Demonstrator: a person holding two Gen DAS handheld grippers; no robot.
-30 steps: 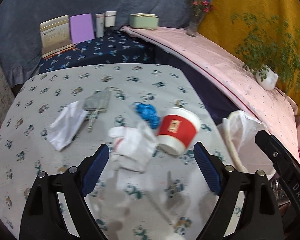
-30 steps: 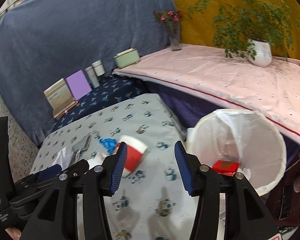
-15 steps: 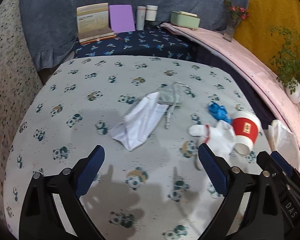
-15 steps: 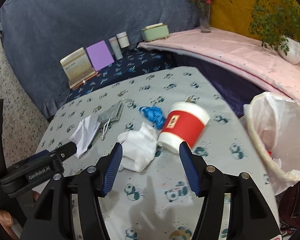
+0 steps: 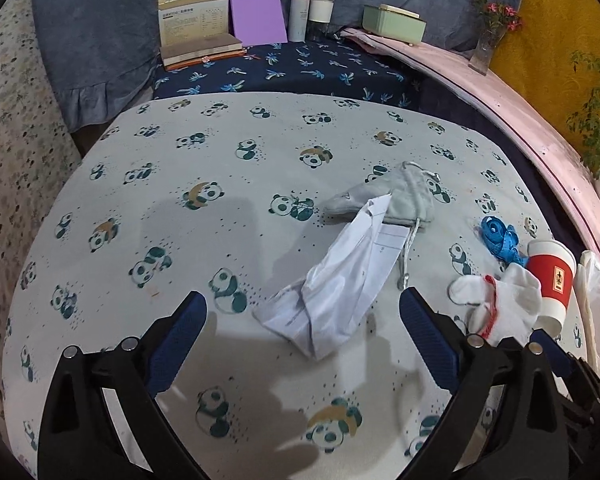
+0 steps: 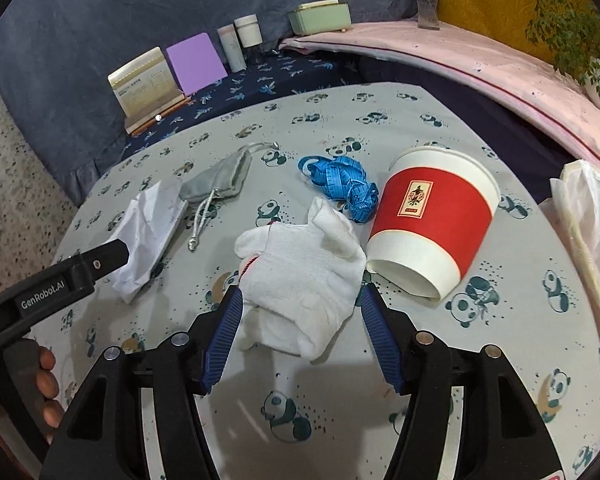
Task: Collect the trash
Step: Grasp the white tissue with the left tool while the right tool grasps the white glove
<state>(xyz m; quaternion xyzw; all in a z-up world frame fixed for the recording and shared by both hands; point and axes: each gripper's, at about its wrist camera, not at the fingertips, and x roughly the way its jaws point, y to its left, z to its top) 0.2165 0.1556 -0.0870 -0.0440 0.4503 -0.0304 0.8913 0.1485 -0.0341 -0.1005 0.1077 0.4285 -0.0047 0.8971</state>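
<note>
A crumpled white paper (image 5: pixel 332 292) lies on the panda-print tablecloth (image 5: pixel 180 240), partly on a grey drawstring pouch (image 5: pixel 396 200). My left gripper (image 5: pixel 301 312) is open, and the paper's near end lies between its fingertips without touching them. A white cloth glove with red trim (image 6: pixel 300 268) sits beside a tipped red-and-white paper cup (image 6: pixel 432 216) and a blue tape measure (image 6: pixel 340 184). My right gripper (image 6: pixel 300 292) is open, its blue pads on either side of the glove's near part. The left gripper's finger (image 6: pixel 72 276) shows at the left of the right wrist view.
A bin lined with a white bag (image 6: pixel 580 216) stands off the table's right edge. At the back are a boxed booklet (image 5: pixel 196 20), a purple notebook (image 5: pixel 256 14), two bottles (image 5: pixel 312 14) and a green box (image 5: pixel 392 24). A pink-covered ledge (image 6: pixel 480 60) carries a vase and a plant.
Both grippers sank toward the table and opened wider. The left one swung left from the cup and glove to the paper. The right one swung from the bin to the glove.
</note>
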